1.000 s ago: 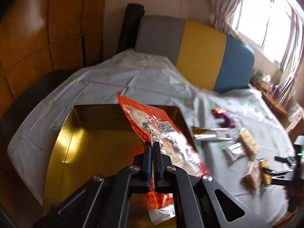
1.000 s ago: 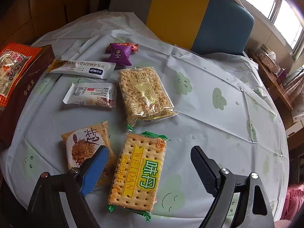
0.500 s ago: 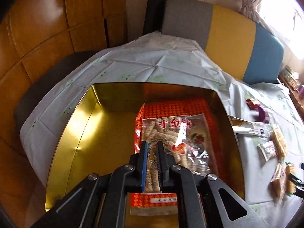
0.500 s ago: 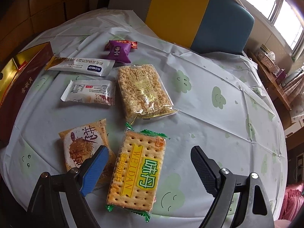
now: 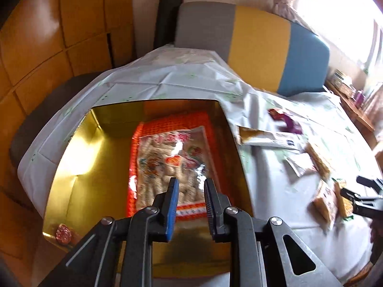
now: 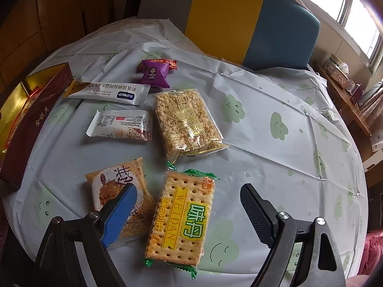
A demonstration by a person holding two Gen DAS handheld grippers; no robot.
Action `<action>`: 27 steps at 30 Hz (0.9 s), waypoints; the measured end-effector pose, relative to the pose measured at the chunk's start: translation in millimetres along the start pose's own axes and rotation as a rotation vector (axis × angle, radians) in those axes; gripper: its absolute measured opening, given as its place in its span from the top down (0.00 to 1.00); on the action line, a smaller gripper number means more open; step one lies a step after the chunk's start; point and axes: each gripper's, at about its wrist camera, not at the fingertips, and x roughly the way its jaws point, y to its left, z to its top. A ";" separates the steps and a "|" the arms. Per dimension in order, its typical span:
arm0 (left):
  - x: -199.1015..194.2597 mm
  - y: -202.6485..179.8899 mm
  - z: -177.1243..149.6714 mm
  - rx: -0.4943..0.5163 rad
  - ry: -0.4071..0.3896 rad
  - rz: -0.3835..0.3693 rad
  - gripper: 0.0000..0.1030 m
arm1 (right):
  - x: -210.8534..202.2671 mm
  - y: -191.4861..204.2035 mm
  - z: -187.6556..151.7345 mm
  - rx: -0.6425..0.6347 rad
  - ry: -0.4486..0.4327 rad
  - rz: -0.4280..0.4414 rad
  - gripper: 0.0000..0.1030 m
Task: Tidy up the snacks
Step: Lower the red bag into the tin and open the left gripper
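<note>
Released since the previous second, orange snack bag (image 5: 167,160) lies flat in gold box (image 5: 71,167); left gripper (image 5: 189,186) jaws opening, empty. Right-wrist view alone shows right gripper (image 6: 189,201) spread wide above cracker pack (image 6: 182,220).

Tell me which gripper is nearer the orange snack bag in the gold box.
Left. The left gripper hangs just above the orange snack bag, jaws opening; the right gripper is over the crackers.

A grey, yellow and blue chair (image 6: 251,21) stood behind the cloud-printed tablecloth (image 6: 275,124), near a curtained window (image 5: 335,12).
</note>
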 end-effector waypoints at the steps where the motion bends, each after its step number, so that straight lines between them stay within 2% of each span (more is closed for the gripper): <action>1: -3.2 -3.5 -1.9 0.008 -0.005 -0.010 0.78 | -0.9 -0.3 0.3 0.002 -0.004 0.004 0.13; 12: -21.5 -38.1 -13.7 0.098 -0.026 -0.071 0.78 | -7.0 -8.0 3.3 0.048 -0.034 0.017 0.13; 19: -22.3 -54.0 -20.7 0.132 -0.011 -0.105 0.78 | -7.0 -13.3 3.2 0.074 -0.031 0.020 0.17; 22: -22.7 -61.1 -23.2 0.152 -0.008 -0.114 0.78 | -6.3 -16.2 2.9 0.088 -0.024 0.022 0.23; 27: -21.9 -70.5 -26.5 0.172 0.003 -0.130 0.78 | -6.7 -20.1 2.9 0.110 -0.020 0.025 0.23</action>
